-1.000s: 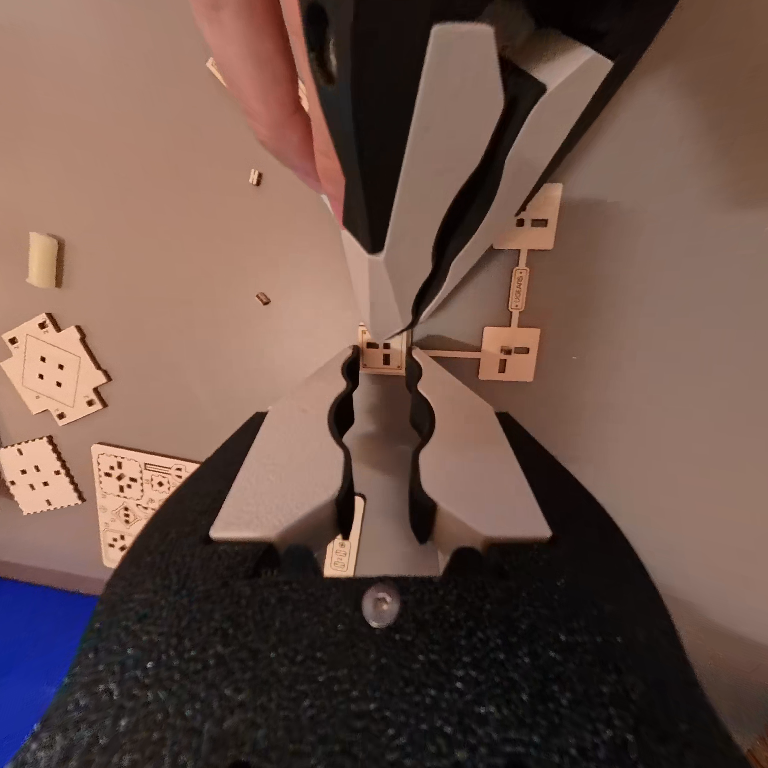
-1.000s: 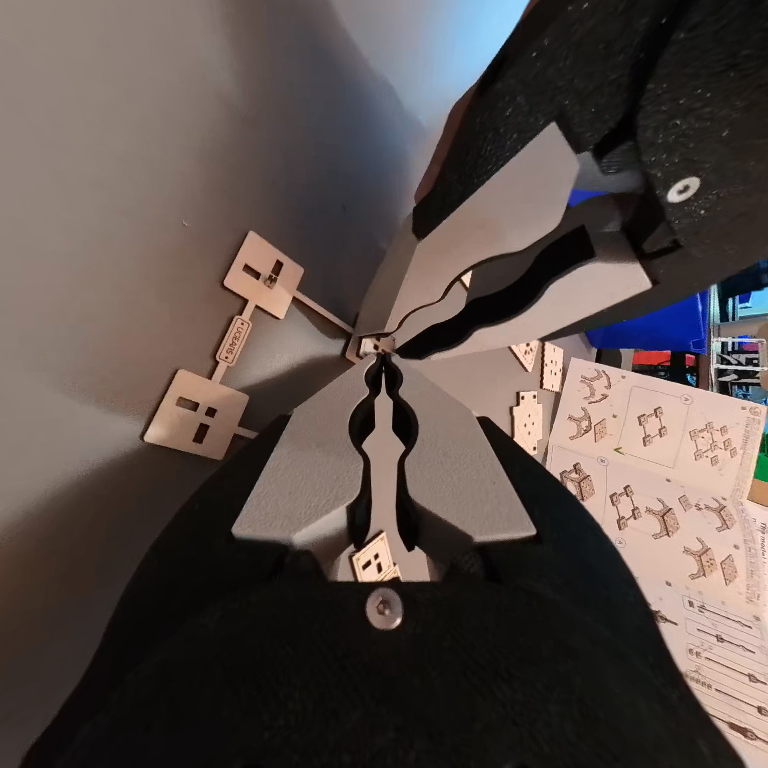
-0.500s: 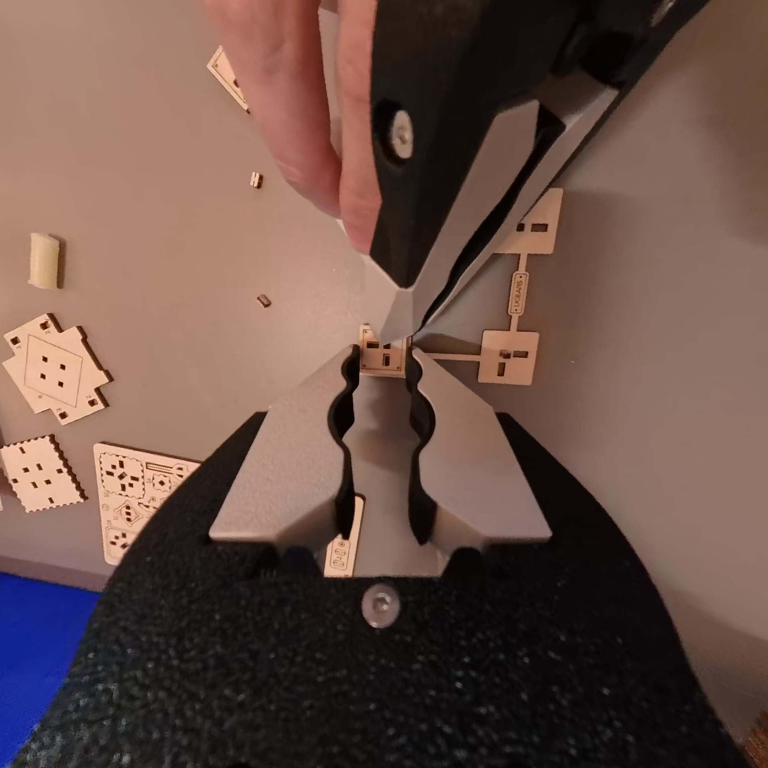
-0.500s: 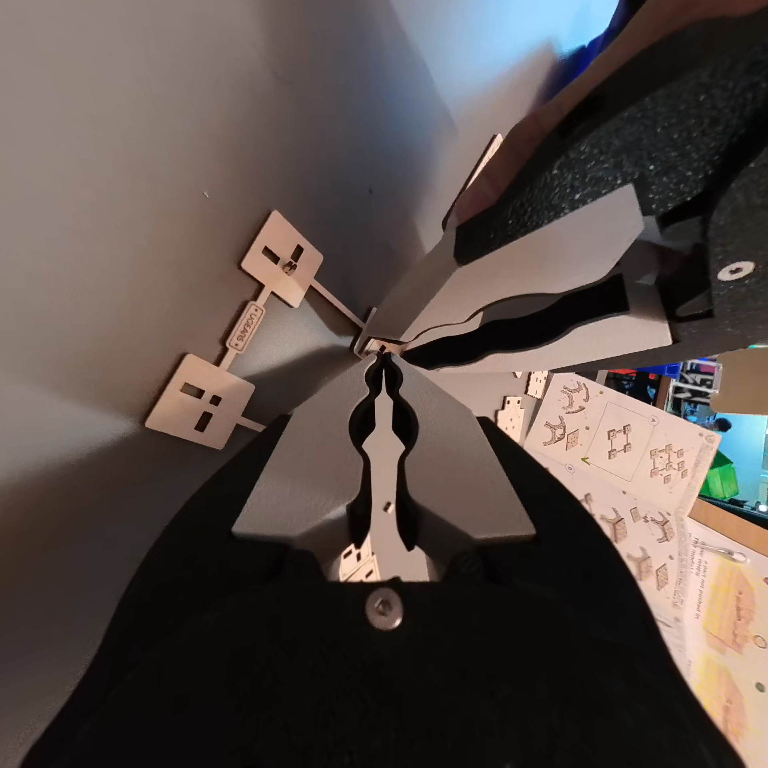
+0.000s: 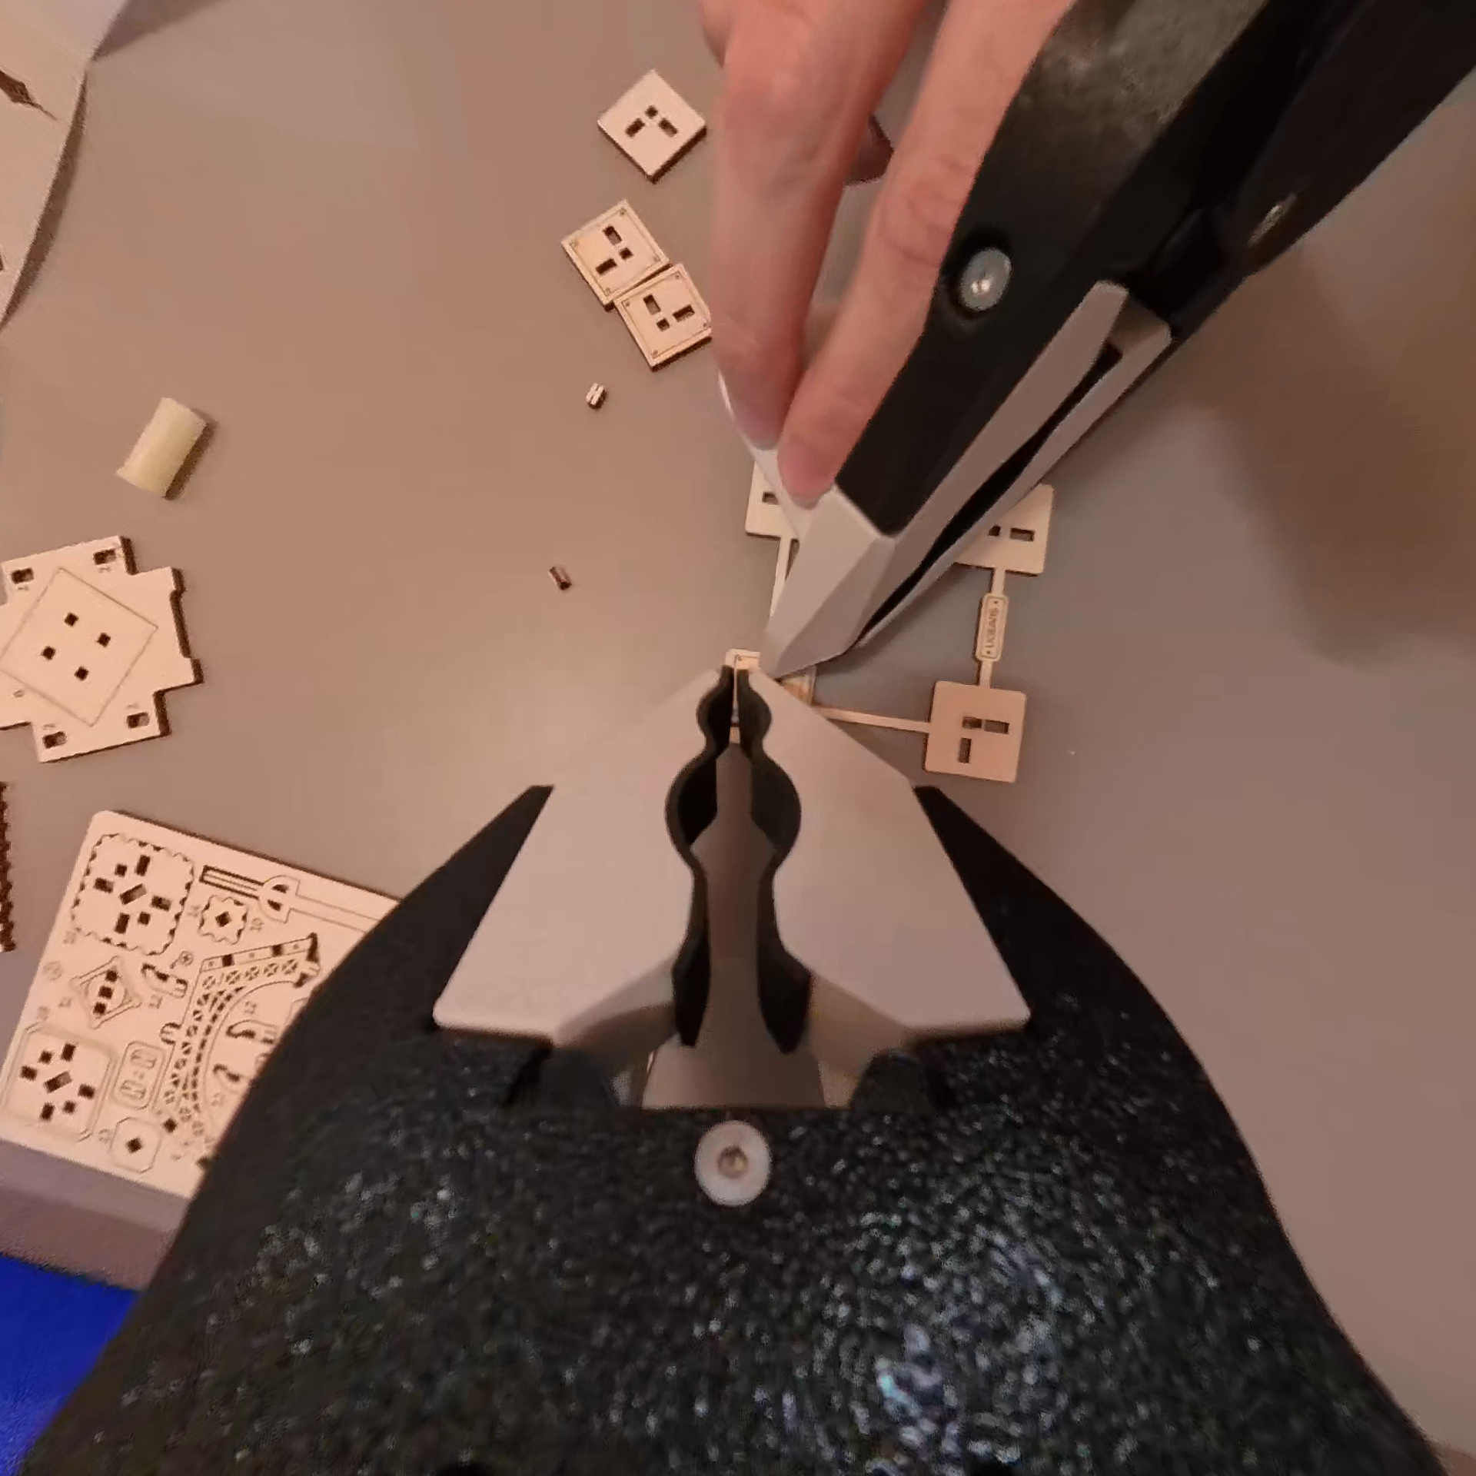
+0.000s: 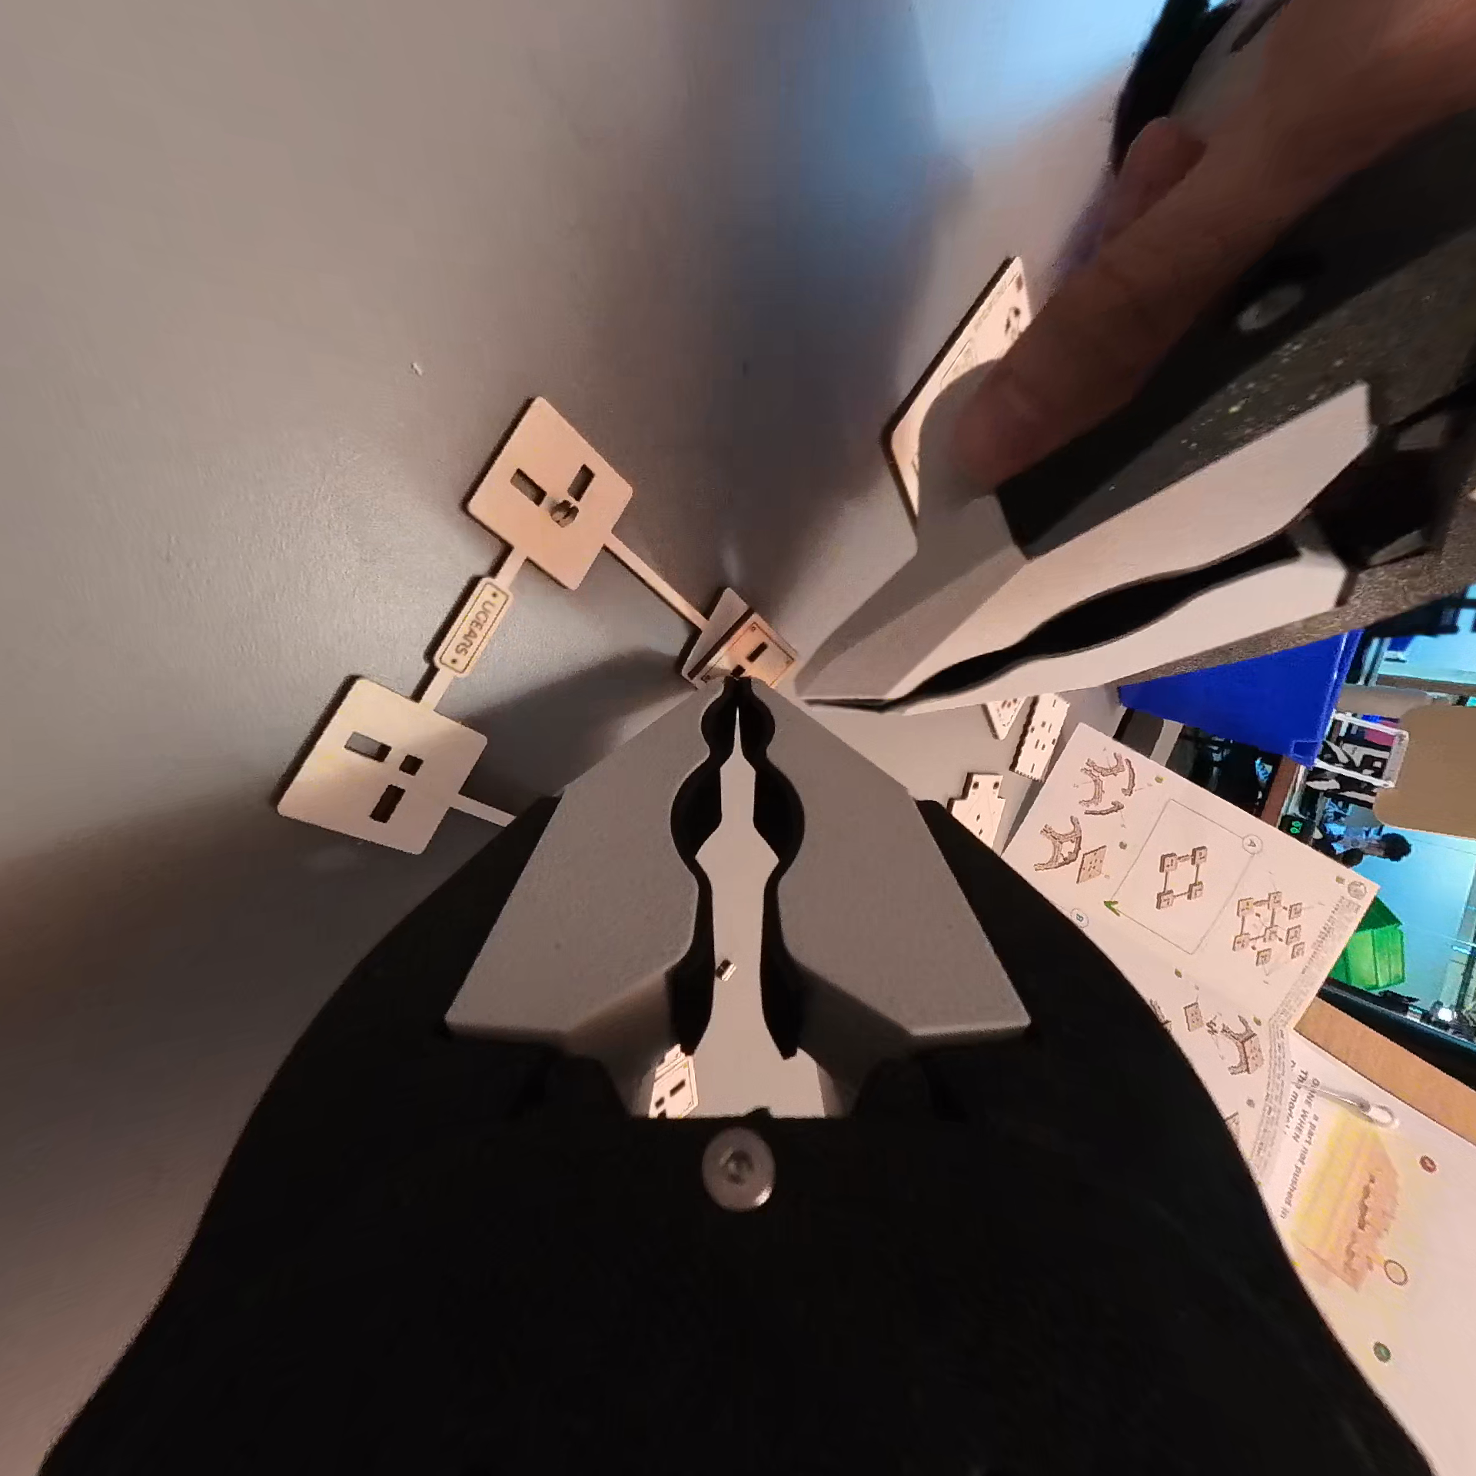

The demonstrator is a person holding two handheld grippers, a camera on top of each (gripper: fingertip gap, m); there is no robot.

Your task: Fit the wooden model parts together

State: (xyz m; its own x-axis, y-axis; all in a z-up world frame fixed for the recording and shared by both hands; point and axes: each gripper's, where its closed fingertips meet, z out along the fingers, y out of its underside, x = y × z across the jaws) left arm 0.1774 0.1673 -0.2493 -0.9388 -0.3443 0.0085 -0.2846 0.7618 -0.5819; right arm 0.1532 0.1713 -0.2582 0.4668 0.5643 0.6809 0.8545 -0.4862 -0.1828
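Left claw (image 5: pixel 736 679) and right claw (image 6: pixel 736 688), each pinching the small wooden square (image 6: pixel 741 651) edge-on at the frame's (image 6: pixel 447 639) corner; press squarely, judged best, avoiding twisting the thin connecting strips.

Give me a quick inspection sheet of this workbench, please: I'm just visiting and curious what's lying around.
Surface: grey tabletop, flat.
Job's things: wooden frame of linked squares; a small square tile at one corner, tilted, where both claw tips meet; loose tiles; cross-shaped plate; cut-out sheet.
Clutter: cream cylinder; tiny wood bits.
Grippers: left claw closed on the tile's edge; right claw closed at the tile, grip unclear. A hand holds the right one.
Cables: nothing seen.
Surroundings: instruction leaflet, blue bin, blurry room beyond.
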